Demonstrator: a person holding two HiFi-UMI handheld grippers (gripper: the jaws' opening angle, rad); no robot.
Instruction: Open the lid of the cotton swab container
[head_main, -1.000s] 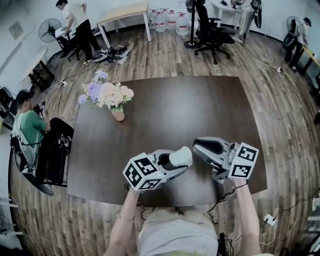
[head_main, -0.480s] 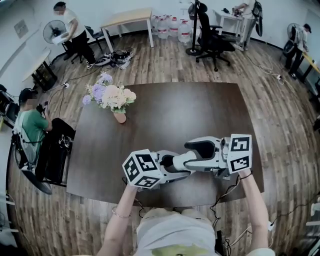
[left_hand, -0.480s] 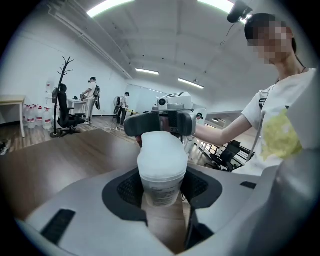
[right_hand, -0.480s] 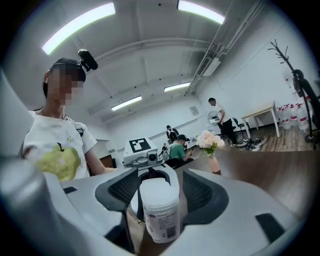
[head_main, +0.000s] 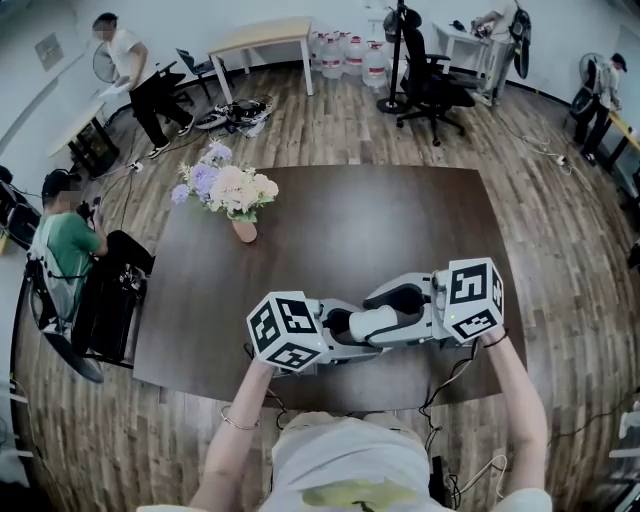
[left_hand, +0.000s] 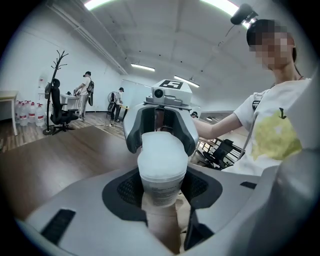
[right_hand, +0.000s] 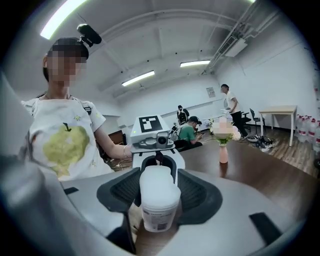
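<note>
A white cotton swab container (head_main: 370, 322) with a frosted lid is above the near part of the brown table (head_main: 400, 220). My left gripper (head_main: 352, 330) is shut on its labelled body (left_hand: 160, 192). The lid (left_hand: 160, 155) sits closed on top. My right gripper (head_main: 385, 312) faces the left one from the right. Its jaws are closing with the container (right_hand: 160, 187) between the dark pads (right_hand: 202, 192), and I see no firm press. The left gripper (right_hand: 157, 165) shows just behind the container in the right gripper view.
A vase of flowers (head_main: 232, 192) stands at the table's far left. A seated person (head_main: 65, 250) is left of the table, beside a black case (head_main: 105, 310). An office chair (head_main: 430, 70), water bottles and more people are at the back.
The right gripper has swung in from the right, where it stood apart, and now has its jaws round the container. The left gripper has kept its hold and barely moved.
</note>
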